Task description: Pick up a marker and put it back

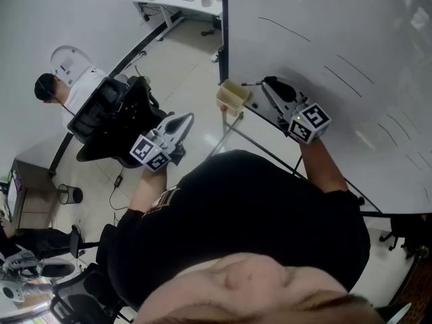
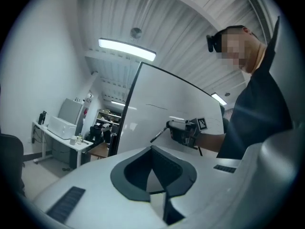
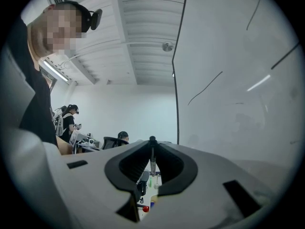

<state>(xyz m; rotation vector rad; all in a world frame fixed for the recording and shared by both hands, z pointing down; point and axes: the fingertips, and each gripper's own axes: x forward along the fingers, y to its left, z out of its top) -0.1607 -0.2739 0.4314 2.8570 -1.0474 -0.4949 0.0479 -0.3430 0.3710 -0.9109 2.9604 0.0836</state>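
Observation:
My right gripper [image 1: 267, 83] is raised in front of the whiteboard [image 1: 337, 39] and is shut on a thin dark marker [image 1: 252, 84]. The marker's tip points left, toward the small beige tray [image 1: 233, 97] at the board's edge. In the right gripper view the marker [image 3: 152, 157] stands upright between the pads of the right gripper [image 3: 152, 143]. In the left gripper view the marker [image 2: 159, 134] sticks out down-left from the right gripper [image 2: 167, 126]. My left gripper [image 1: 187, 119] hangs lower left, away from the board. Its jaws [image 2: 151, 150] meet at the tip and hold nothing.
Several thin drawn lines cross the whiteboard. A black office chair [image 1: 115, 117] and a seated person [image 1: 50, 86] are on the left, and a white desk [image 1: 179, 2] stands at the far end. A small bin [image 1: 69, 194] is on the floor. The board's stand leg [image 1: 270, 155] runs below the tray.

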